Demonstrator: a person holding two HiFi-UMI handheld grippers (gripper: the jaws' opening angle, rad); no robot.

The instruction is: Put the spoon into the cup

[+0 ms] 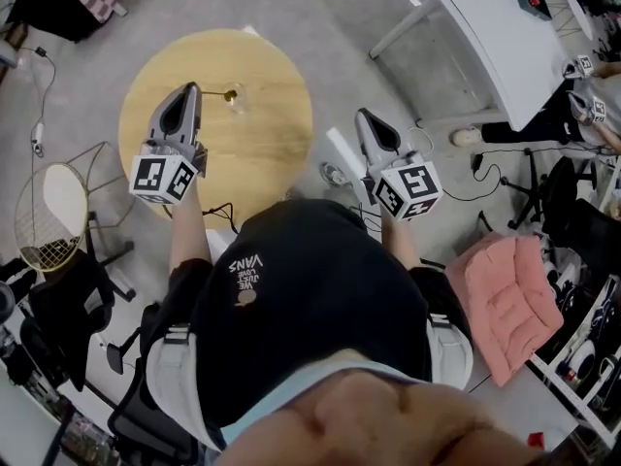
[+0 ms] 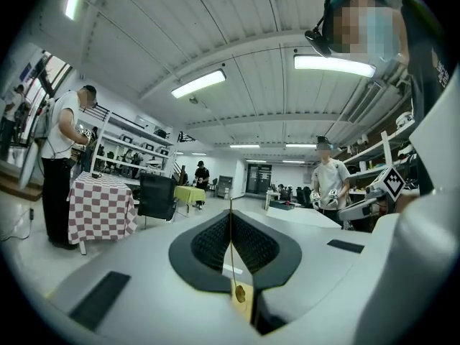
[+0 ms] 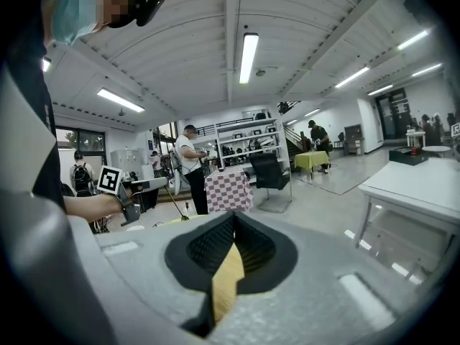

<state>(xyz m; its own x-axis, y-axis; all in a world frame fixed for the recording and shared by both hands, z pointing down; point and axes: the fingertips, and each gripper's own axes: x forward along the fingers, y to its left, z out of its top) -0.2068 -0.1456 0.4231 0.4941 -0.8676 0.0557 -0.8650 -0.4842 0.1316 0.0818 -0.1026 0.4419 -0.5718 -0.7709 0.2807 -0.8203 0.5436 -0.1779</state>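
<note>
Spoon [image 1: 230,95]: thin straight metal handle with a small rounded gold bowl. It is held off the left gripper's tip above the counter.
Spoon, left gripper view [image 2: 239,292]: the handle runs as a hairline along the seam of the jaws, and the gold bowl shows low in the gap.
Cup [image 1: 239,103]: small, clear and glassy, faint against the wood. It stands on the far part of the counter, just beside the spoon bowl. Cannot tell whether the bowl is inside the rim.
Counter [image 1: 262,153]: round top of light wood with visible grain and a smooth matte surface.
Left gripper [image 1: 195,87]: grey tapered shell with black ribbed pads, jaws closed tight on the spoon handle. It reaches over the counter's left half with its tip near the cup.
Left gripper, own view [image 2: 231,208]: the pads meet at the tip with only the handle between them.
Right gripper [image 1: 362,115]: same grey shell and ribbed black pads. It sits off the counter's right edge, well apart from the cup.
Right gripper, own view [image 3: 233,218]: jaws together at the tip and gripping nothing. A narrow wedge of yellow wood tone shows through the seam.
Marker cubes [image 1: 163,178]: white with black square patterns, one at the back of each gripper.
Cushion [image 1: 509,294]: pink, quilted and soft, off to the right.
White table [image 1: 514,37]: flat and rectangular, at far right.
</note>
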